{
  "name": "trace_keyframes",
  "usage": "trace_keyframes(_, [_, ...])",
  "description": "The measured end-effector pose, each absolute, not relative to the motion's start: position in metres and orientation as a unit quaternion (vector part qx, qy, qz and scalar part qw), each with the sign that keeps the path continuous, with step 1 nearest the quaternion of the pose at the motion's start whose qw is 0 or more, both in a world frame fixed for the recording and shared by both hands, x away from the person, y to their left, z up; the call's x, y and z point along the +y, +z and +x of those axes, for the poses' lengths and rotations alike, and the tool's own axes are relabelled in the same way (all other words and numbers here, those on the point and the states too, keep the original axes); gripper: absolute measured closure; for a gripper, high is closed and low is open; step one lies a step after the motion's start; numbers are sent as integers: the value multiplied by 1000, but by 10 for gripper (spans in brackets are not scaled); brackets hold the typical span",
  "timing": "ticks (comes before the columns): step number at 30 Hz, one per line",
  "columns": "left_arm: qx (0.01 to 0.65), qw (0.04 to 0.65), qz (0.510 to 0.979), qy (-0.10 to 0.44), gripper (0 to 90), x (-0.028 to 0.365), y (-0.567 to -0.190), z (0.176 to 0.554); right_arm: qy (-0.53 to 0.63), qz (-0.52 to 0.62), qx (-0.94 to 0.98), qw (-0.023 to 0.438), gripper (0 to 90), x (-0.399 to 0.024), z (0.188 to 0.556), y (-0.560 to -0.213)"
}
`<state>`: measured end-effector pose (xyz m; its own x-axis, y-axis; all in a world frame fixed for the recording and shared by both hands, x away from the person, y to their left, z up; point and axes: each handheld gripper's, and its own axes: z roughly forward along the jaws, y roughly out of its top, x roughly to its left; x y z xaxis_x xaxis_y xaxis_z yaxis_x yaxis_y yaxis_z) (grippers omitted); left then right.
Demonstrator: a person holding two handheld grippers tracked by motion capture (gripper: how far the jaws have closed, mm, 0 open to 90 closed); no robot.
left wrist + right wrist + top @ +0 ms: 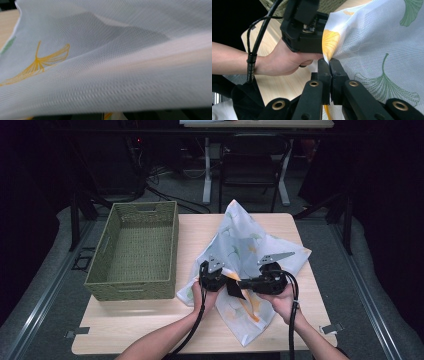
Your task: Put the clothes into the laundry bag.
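Note:
A thin white cloth printed with yellow and green ginkgo leaves lies bunched on the wooden table, one corner peaked up at the back. Both grippers meet at its near middle. In the right gripper view my right gripper is shut, its two black jaws pinching a fold of the cloth by a yellow leaf. My left gripper sits just left of my right gripper, facing it. The cloth runs into the front of the left gripper, hiding its jaws. The cloth drapes right across the left gripper view.
A green woven basket stands empty on the table's left half, close to the cloth's left edge. Bare tabletop runs along the near edge. Beyond the table are dark floor, a chair and desk legs.

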<state>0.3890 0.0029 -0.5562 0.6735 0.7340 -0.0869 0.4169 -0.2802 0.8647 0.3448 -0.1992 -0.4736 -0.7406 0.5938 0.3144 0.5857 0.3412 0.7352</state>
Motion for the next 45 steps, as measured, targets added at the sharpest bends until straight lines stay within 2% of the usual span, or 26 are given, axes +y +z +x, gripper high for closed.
trace_keyframes(1, [367,465,789,163,804,2,-559,390,443,364,820,3,886,-199,346,-476])
trace_keyframes(2, [365,457,796,155,804,3,-561,391,443,364,820,3,886,-199,346,-476])
trace_keyframes(3, [362,452,801,154,706,4,-563,391,440,364,821,4,887,-199,347,-477])
trace_keyframes(4, [357,447,807,148,706,6,-562,391,440,364,821,4,887,-199,347,-477])
trace_keyframes(5, [351,443,813,140,659,8,-561,390,439,365,821,5,887,-199,346,-477])
trace_keyframes(6, [347,433,822,129,527,10,-558,386,440,364,820,7,887,-199,347,-477])
trace_keyframes(9, [342,426,828,126,394,12,-556,381,439,365,821,9,887,-199,347,-476])
trace_keyframes(15, [321,428,838,105,242,19,-546,358,435,365,823,22,887,-199,347,-475])
trace_keyframes(21, [302,411,857,76,205,0,-560,345,432,367,823,25,887,-198,346,-475])
trace_keyframes(23, [299,396,865,71,245,-10,-571,345,433,368,822,26,887,-198,346,-476])
trace_keyframes(24, [295,389,869,73,300,-13,-573,346,432,369,822,25,887,-198,346,-476])
trace_keyframes(25, [294,389,871,68,396,-15,-575,347,432,369,822,24,887,-198,346,-476])
trace_keyframes(27, [293,387,872,68,499,-18,-577,350,432,368,823,22,887,-198,347,-477])
trace_keyframes(30, [302,396,865,63,742,-19,-580,352,434,367,823,21,887,-198,347,-477])
trace_keyframes(31, [300,398,865,62,742,-19,-580,354,435,368,822,19,887,-198,347,-477])
trace_keyframes(32, [301,401,862,74,853,-19,-579,357,437,367,821,18,887,-198,346,-476])
trace_keyframes(33, [303,407,858,76,885,-17,-579,359,438,366,821,17,887,-198,346,-475])
trace_keyframes(37, [343,444,824,75,894,-13,-576,369,448,364,816,16,887,-199,345,-472])
trace_keyframes(45, [372,486,783,109,894,-6,-566,382,444,371,815,14,887,-202,346,-473])
